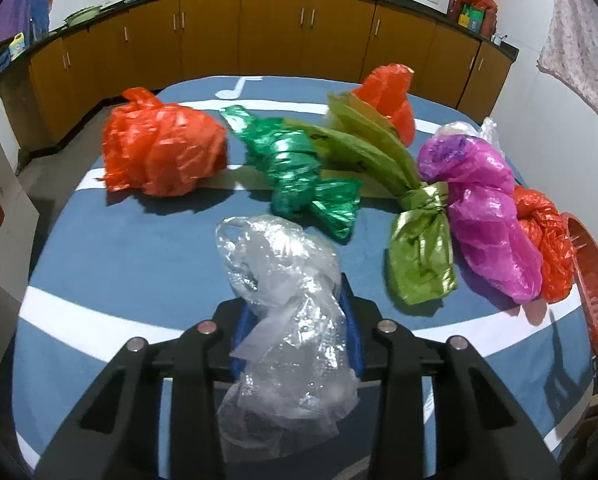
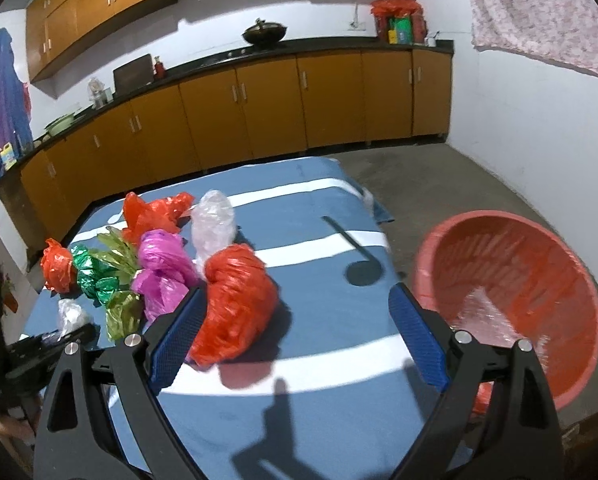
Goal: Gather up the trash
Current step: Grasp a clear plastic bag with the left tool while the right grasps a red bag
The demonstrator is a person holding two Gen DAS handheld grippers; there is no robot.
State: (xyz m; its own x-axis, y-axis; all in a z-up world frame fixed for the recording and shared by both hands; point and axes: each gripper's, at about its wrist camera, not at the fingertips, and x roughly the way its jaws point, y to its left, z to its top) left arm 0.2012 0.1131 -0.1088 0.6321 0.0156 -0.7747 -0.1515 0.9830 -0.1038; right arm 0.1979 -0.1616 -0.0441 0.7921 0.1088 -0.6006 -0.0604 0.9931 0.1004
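Observation:
My left gripper (image 1: 295,300) is shut on a clear crumpled plastic bag (image 1: 287,304) above the blue cloth; it also shows in the right wrist view (image 2: 70,317). On the cloth lie an orange bag (image 1: 159,148), a dark green bag (image 1: 299,172), a light green bag (image 1: 415,256), a magenta bag (image 1: 487,216) and more orange bags (image 1: 391,100). My right gripper (image 2: 299,308) is open and empty, its left finger beside an orange bag (image 2: 235,304). A red basket (image 2: 511,296) stands at the table's right edge and holds clear plastic.
The table carries a blue cloth with white stripes (image 2: 319,420). Yellow-brown kitchen cabinets (image 2: 259,108) line the far wall under a dark counter. Bare concrete floor (image 2: 439,176) lies to the right of the table. The red basket also shows in the left wrist view (image 1: 595,292).

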